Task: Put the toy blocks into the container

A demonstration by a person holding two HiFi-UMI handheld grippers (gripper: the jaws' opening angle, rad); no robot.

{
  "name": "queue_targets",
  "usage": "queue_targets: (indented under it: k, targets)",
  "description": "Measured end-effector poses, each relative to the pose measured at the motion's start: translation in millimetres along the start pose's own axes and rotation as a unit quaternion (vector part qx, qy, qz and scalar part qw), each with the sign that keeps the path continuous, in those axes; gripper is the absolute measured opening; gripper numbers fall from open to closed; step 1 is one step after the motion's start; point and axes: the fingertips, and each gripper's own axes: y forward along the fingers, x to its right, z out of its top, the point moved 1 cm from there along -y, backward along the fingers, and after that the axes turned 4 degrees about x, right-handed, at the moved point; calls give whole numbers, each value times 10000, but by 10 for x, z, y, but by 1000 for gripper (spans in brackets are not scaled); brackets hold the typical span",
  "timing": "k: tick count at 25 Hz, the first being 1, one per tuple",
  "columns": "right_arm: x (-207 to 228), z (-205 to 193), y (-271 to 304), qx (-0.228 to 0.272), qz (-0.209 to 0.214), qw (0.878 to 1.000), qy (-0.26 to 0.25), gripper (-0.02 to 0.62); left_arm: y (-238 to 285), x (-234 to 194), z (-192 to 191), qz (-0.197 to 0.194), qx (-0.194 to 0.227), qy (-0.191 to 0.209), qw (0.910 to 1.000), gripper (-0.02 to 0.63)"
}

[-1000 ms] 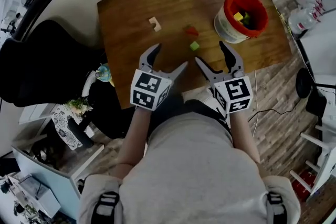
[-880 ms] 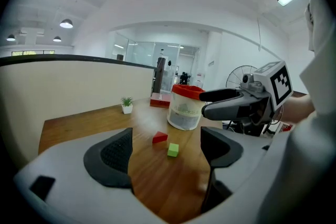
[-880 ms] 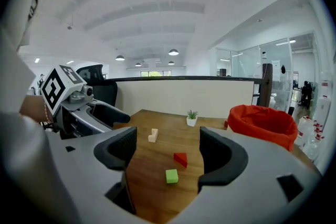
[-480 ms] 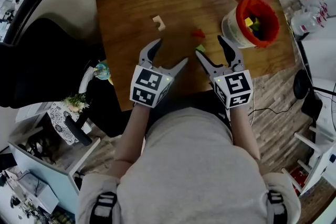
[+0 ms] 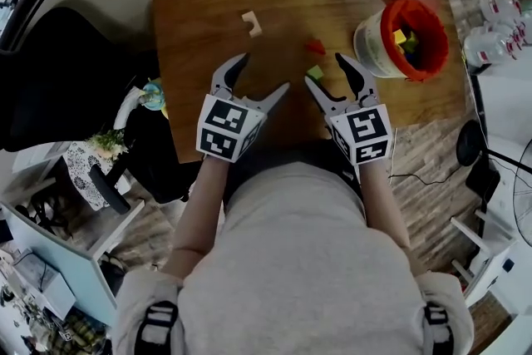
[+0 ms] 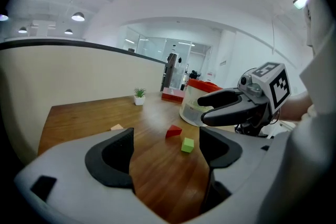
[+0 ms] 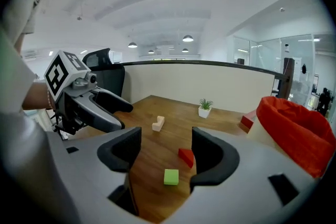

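Wooden table (image 5: 191, 21) fills the upper frame, with the red-lined bucket (image 5: 371, 41) at its right. My right gripper (image 5: 323, 70) is nearer the work. Its jaws are apart and have just been narrowing a little. The green cube (image 7: 170, 176) sits on the table just ahead, in line with the gap, untouched. Left gripper (image 5: 265, 71) gapes empty. Red wedge (image 5: 315, 46) lies just beyond, tan block (image 5: 251, 23) farther up-left.
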Motion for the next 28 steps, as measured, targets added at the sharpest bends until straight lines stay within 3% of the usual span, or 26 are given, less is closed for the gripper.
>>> queue_targets:
  k: [4,12,19,21,28]
  targets:
    - [21,-14,46,-82,195,9997,-87,282,79,13,17,110,-50,-36,9999,390]
    - [121,-159,74,-304,459,9984,-143,276,149,86,18,267,-49,-195,9994,387]
    - [176,-349,100,-509,541,9971,172,265,175,191,-182,199,-244,-422,9986,375]
    - [173,-413,128,-593,560,9965,178,262,198,178,-216,186,-212,-465,9985,332]
    - [107,-650,200,-896,647,9938,150,259,303,169,-357,44,-374,-474,9982,324]
